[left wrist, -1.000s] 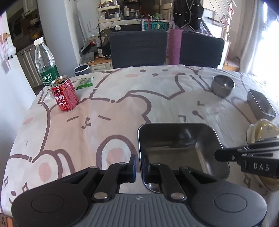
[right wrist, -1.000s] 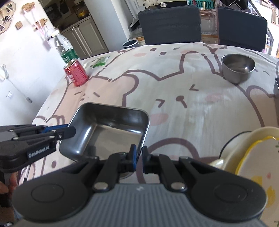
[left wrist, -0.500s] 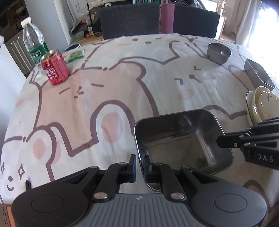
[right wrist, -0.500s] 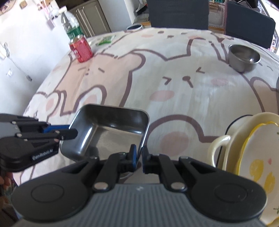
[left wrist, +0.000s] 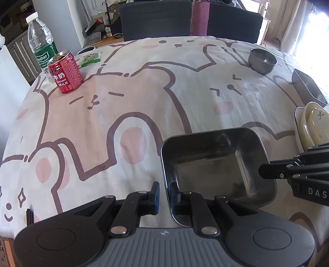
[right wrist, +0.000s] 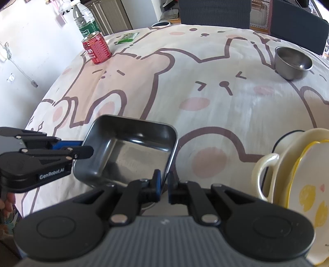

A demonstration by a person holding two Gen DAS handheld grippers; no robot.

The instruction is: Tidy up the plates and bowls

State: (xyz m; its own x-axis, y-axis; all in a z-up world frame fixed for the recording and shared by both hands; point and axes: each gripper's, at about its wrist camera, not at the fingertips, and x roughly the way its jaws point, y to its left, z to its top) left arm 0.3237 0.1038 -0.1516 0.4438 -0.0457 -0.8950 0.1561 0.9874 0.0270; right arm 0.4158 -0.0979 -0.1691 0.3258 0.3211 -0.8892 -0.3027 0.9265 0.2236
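Square steel tray (left wrist: 216, 162) is what we have in hand: it hangs just above the tablecloth at the near edge of the table, carried between both tools. Our left gripper (left wrist: 164, 195) has its jaws pinched on the tray's left wall, one blue pad outside and the other inside. Our right gripper (right wrist: 163, 185) pinches the opposite wall near its corner in the same way.

We judge this to be the carrying step, with the tray lifted and not yet set down. A second dark steel tray (left wrist: 308, 88) sits further off on the right, and a stack of cream and yellow plates (right wrist: 304, 174) with a handled cream dish under it lies just right of the held tray. A round steel bowl (right wrist: 293, 61) stands alone towards the far right. The next move, as we read it, calls for keeping both grips level, so that the tray does not twist between the tools. We should then bring it to wherever like goes with like, probably onto or beside the other tray. We cannot tell from here which spot is meant.

We are working over a cloth-covered table (left wrist: 144, 88) printed with pink-cheeked cartoon animals. A red milk-drink can (left wrist: 65, 71), a clear water bottle (left wrist: 42, 41) and a small green packet (left wrist: 90, 58) stand at its far left. Dark chairs (left wrist: 156, 18) line the far side, with cabinets and cluttered shelves behind and bright daylight at the right.
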